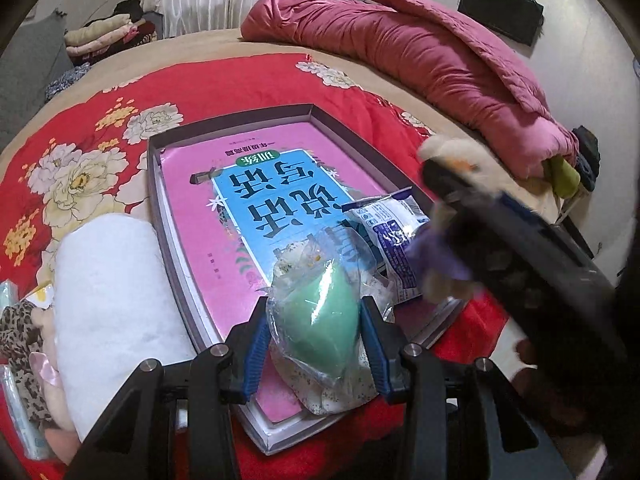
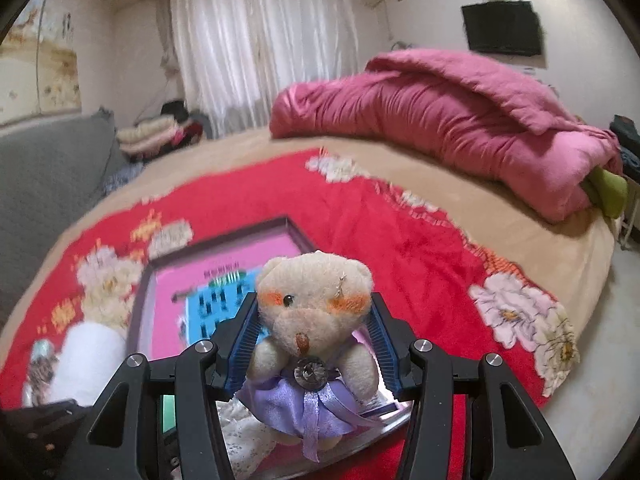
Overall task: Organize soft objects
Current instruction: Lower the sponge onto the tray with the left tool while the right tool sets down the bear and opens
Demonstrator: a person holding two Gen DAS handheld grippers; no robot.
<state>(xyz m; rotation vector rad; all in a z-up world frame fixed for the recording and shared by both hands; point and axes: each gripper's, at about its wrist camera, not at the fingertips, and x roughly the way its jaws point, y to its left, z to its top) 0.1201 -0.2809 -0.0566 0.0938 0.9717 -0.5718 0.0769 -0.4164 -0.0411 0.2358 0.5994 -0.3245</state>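
Left gripper (image 1: 316, 344): blue ribbed pads closed against a green sponge (image 1: 320, 312) sealed in a crinkled clear bag, pinched across its middle. The package sits low over the near end of the shallow grey box (image 1: 224, 128), whose floor is covered by a pink and blue book (image 1: 240, 200); whether it rests on the book or hangs just above cannot be told. A white and blue tissue packet (image 1: 388, 232) lies in the box beside it.

Right gripper (image 2: 316, 340): fingers closed on a small cream teddy bear (image 2: 312, 312), gripped at the sides of head and shoulders, held up in the air above the box's near right corner. The bear wears a lilac satin skirt with a ribbon and a faceted stone at the waist.

Handling, judged: both items look very light and compressible. The sponge's film is slick and noisy (a grip on film alone could slide), so squeezing through to the foam body seems right. The plush is grippy pile; torso or head gives the firmest hold, and the skirt and stone are best avoided.

Outside the box on the red floral blanket (image 1: 240, 80): a white fluffy roll (image 1: 112, 300), with a leopard-print plush toy (image 1: 20, 332) beside it.
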